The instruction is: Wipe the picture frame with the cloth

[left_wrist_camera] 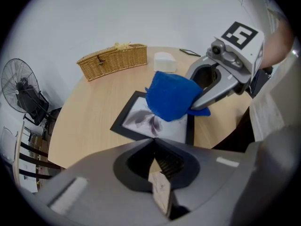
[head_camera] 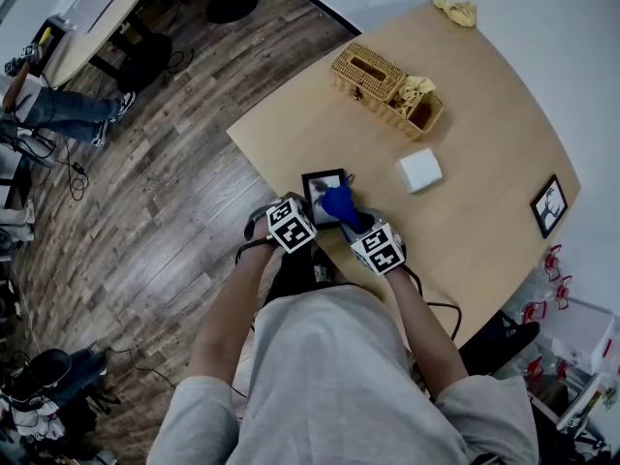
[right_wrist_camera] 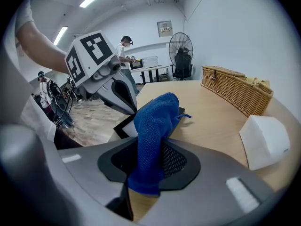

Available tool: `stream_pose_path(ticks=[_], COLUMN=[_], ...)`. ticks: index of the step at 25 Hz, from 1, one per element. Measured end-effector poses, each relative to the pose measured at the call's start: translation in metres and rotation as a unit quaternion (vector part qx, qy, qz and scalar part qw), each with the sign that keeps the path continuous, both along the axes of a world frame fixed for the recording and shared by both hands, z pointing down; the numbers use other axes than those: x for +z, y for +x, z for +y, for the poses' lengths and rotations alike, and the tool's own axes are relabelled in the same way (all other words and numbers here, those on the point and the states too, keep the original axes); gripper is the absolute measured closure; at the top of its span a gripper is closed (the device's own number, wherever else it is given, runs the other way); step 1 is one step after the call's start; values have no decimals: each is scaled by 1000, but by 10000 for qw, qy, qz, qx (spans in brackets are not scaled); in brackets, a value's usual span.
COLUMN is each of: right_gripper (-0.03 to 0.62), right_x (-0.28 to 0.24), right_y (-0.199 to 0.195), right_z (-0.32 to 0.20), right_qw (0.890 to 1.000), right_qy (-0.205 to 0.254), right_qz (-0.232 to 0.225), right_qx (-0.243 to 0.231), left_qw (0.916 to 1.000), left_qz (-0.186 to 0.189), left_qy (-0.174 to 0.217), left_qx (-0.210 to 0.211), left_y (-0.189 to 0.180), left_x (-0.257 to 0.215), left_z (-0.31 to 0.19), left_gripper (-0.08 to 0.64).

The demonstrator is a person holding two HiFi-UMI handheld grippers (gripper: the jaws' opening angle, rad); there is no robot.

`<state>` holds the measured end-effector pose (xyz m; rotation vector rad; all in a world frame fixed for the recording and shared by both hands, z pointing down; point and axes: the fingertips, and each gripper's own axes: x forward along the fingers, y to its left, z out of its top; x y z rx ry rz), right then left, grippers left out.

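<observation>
You face a wooden table [head_camera: 484, 114] | wicker basket [head_camera: 366, 66] well beyond your fingers [left_wrist_camera: 221, 91] | white box [head_camera: 418, 170] nearer, ahead and right of them | small black-framed picture [head_camera: 549, 205] far to their right at the table edge | yellow rag [head_camera: 457, 10] at the far corner | standing fan [left_wrist_camera: 19, 86] on the floor off to their left.

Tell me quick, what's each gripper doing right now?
Left gripper: jaws closed on the picture frame, at its near edge.
Right gripper: jaws closed, holding the blue cloth.
</observation>
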<state>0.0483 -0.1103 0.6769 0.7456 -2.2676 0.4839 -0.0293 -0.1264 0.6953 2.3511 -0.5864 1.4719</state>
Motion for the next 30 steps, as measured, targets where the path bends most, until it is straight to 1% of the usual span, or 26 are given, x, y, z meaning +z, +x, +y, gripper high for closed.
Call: stream_pose_path(ticks=[7, 10, 18, 21, 27, 30], right_gripper=[477, 477, 477, 477, 477, 477], right_x=[-1, 10, 9, 8, 8, 9], right_y=[1, 0, -6, -12, -35, -37], right_z=[13, 17, 17, 17, 24, 24], right_qw=[9999, 9997, 9994, 9992, 9983, 9981], right_qy=[-110, -198, -194, -172, -172, -175], right_qz=[56, 74, 224, 250, 263, 275], right_qx=[-118, -111, -171, -245, -493, -520], left_qw=[10000, 9999, 10000, 9999, 9999, 9999], left_qz=[46, 70, 32, 80, 7, 31], left_qy=[-2, 15, 9, -2, 8, -4], left_qx=[-54, -72, -74, -86, -111, -111], left_y=[0, -2, -3, -2, -6, -4], left_x=[1, 0, 0, 0, 6, 5], left_z=[-1, 0, 0, 0, 0, -1], left_gripper=[508, 508, 508, 508, 508, 508])
